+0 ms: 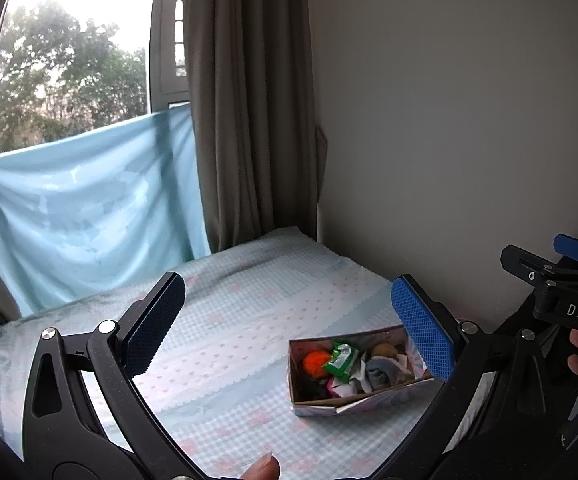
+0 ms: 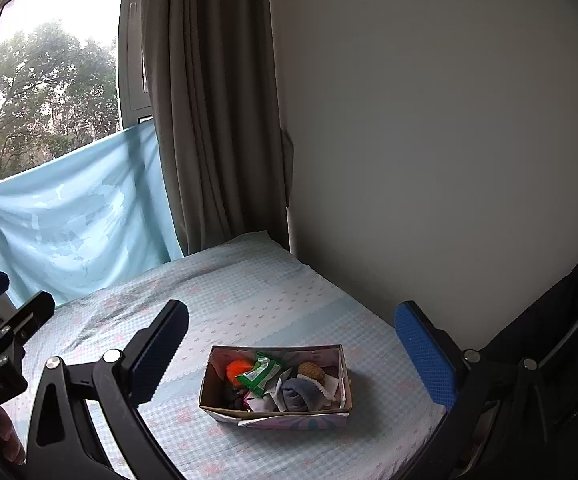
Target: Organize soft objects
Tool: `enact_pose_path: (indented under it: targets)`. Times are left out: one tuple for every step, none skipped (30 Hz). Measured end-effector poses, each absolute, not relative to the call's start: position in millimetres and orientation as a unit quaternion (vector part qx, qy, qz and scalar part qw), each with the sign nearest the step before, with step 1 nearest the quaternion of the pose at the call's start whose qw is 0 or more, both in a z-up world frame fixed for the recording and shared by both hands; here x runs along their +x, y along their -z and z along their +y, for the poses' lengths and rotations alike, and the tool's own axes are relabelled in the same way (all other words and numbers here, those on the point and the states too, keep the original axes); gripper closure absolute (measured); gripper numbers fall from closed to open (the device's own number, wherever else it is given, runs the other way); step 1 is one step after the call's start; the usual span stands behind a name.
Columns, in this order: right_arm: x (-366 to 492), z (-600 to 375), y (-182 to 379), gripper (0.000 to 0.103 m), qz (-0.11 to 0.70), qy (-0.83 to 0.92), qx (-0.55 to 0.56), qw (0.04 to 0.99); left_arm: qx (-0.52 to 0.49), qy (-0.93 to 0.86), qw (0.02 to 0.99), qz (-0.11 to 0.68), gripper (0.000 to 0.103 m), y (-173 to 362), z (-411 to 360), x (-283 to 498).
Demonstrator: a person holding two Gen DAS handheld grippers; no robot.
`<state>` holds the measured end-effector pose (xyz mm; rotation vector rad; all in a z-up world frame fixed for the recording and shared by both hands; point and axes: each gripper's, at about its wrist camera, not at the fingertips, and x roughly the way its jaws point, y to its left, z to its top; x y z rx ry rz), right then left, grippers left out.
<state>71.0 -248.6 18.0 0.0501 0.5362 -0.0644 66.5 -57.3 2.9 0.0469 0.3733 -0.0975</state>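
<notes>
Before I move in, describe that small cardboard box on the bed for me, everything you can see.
The small open-topped rectangular cardboard box, plain brown inside with a pastel printed outside, sits flat on the pale blue checked bedsheet. It is packed with an orange pom-pom, green wrapper, grey-blue cloth and brown fuzzy ball. Neither gripper touches it.

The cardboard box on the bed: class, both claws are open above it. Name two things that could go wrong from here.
1. The cardboard box is packed tight: orange pom-pom, green packet and grey cloth overlap, so a claw may pinch two items at once.
2. The box looks light and sits on a soft bed sheet; it might tip or slide if the right claw or left claw drags an item out.
</notes>
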Motion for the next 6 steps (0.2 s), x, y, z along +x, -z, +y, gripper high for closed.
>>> enact_pose_path:
  targets:
    - [71.4,-248.9,-17.5,0.0,0.265,0.032,0.025,0.964,0.025,0.046,0.981,0.185,0.0,-2.8,-57.6,67.3]
    - [71.4,-249.5,-16.9,0.0,0.264,0.033,0.026,0.964,0.026,0.045,0.982,0.183,0.0,-2.7,-58.6,67.1]
    - [71.8,-249.9,-16.4,0.0,0.264,0.033,0.027,0.963,0.026,0.043,0.982,0.182,0.0,-2.0,-58.6,67.5]
    - [72.7,-250.1,-15.7,0.0,0.265,0.033,0.027,0.963,0.025,0.041,0.982,0.181,0.0,-1.0,-58.3,68.0]
    - [73.5,-250.7,-15.3,0.0,0.266,0.034,0.027,0.963,0.024,0.04,0.982,0.181,0.0,-0.3,-57.9,68.4]
    - [74.4,-250.4,-15.1,0.0,0.267,0.034,0.026,0.963,0.022,0.041,0.982,0.184,0.0,0.5,-56.9,69.4]
